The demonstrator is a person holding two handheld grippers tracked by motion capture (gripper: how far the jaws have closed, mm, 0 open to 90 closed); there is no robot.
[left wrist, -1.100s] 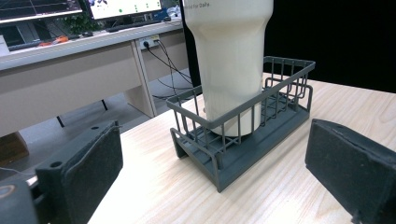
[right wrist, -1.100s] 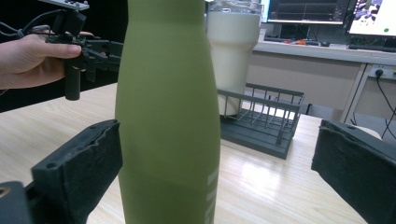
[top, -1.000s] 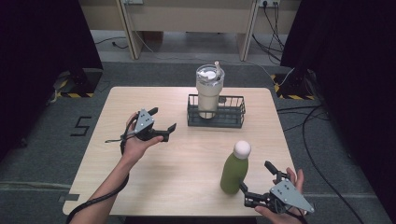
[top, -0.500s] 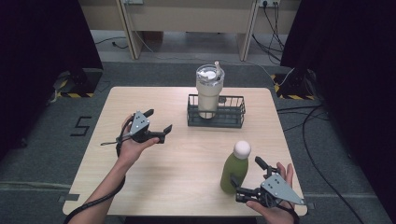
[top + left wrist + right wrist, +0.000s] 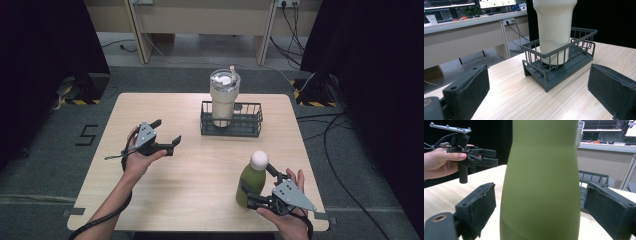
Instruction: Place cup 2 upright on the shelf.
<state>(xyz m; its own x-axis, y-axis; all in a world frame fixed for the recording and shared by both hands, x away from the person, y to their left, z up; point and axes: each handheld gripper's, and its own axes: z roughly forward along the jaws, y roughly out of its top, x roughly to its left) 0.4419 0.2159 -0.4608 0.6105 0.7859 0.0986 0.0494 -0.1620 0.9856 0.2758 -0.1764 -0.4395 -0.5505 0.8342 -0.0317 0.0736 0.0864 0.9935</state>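
On the pale wooden table (image 5: 150,200) the tall green bottle with white cap (image 5: 251,179) stands near your right hand. Your right gripper (image 5: 255,189) has moved in around it, jaws just closing, pads not yet pressing. Your left gripper (image 5: 167,135) hangs spread wide.
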